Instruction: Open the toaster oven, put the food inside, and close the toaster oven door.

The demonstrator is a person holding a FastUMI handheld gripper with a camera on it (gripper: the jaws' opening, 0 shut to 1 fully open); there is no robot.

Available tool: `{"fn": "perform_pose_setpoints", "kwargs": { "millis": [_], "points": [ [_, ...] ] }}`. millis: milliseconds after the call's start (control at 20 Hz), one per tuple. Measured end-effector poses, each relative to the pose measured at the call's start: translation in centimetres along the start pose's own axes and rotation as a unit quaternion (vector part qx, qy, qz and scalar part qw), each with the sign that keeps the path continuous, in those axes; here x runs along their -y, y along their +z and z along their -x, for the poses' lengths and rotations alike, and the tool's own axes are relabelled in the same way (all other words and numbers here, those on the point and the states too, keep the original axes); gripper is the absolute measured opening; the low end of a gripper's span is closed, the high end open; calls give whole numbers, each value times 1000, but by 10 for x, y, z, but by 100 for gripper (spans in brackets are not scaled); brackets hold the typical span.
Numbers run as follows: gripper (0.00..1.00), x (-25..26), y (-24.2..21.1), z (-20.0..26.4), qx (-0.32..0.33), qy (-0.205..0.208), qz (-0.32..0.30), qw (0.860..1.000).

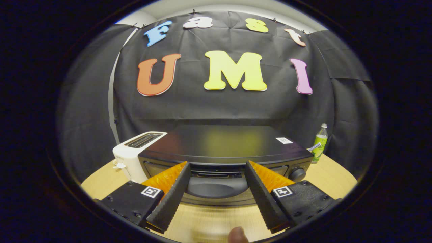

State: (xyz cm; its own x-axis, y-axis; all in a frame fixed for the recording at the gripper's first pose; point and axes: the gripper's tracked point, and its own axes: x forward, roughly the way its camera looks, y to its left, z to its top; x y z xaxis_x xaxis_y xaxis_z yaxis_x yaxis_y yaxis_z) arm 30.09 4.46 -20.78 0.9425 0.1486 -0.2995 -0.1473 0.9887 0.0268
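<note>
The gripper [216, 163] is spread wide, its two black ribbed fingers [170, 199] angled apart with nothing pinched between them; orange wedge-shaped backs run along the outer side of each finger, and a black block with a small square marker sits at the base of each. The fingertips reach up to the front of the toaster oven [222, 148], one on either side of its door handle [217, 187], a dark rounded bar that lies in the gap between the fingers; whether the tips touch the oven front I cannot tell. The oven door is closed. The toaster oven is a black box with a flat glossy top that carries a small white sticker near its right rear corner, and a round knob [297, 174] sits on its front just beyond the right finger. It stands on a light wooden table [332, 179], filling the middle of it. Just to the left of the oven, touching or nearly touching its side, stands a white two-slot toaster [135, 153] near the table's left edge. Near the table's right rear edge, apart from the oven, stands a green bottle [320, 143] with a clear cap. A fingertip [238, 235] of a person shows below the fingers, over the table's near edge
</note>
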Motion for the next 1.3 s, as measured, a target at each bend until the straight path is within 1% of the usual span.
{"fn": "perform_pose_setpoints", "kwargs": {
  "millis": [300, 450, 750, 950, 1150, 1300],
  "points": [
    [100, -3, -25, 41, -23, 16, -13, 1000],
    [100, -2, -45, 63, -41, 21, -14, 999],
    [100, -1, -97, 95, -99, 30, 18, 994],
    [100, 1, -136, 106, -169, 42, -30, 984],
    [100, 12, -139, 113, -178, 30, -37, 983],
    [100, 14, -122, 136, -165, 29, -28, 985]
  ]
}}
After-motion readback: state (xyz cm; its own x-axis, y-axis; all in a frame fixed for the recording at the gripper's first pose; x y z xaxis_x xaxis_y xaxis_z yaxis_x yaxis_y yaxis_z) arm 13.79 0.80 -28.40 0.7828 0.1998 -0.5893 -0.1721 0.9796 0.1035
